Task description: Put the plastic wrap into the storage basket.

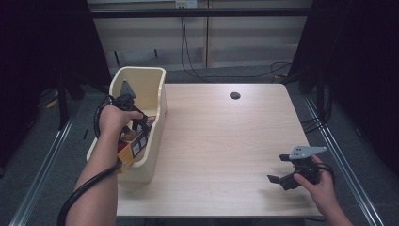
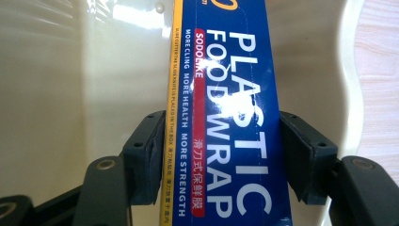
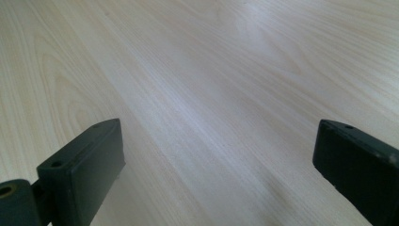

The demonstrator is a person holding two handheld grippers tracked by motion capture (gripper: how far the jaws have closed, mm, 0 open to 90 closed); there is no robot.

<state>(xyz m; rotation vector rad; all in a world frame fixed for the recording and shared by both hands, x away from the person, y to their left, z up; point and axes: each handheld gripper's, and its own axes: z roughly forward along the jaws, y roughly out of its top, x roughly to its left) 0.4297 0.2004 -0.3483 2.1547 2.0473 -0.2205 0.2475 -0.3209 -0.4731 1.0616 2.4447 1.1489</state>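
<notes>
Both pads of our left gripper (image 2: 221,155) clamp the blue plastic-wrap carton (image 2: 226,117) inside the cream plastic bin (image 1: 155,99) at frame left; we lower flat before releasing, right gripper (image 3: 216,165) idle, jaws apart.

Bright counter, pitch-dark room around it

From the high view the counter (image 1: 226,141) is lit evenly from above while the sides drop to near black, and the whole frame looks soft and a bit grainy. In the left gripper view there's white glare on the glossy plastic wrap box (image 2: 226,117) and on the cream bin (image 2: 70,94) wall, and the near jaws are slightly blurry. In the right gripper view a pale sheen streaks diagonally across the wood, jaws soft-edged, a faint shadow under the left one.
</notes>
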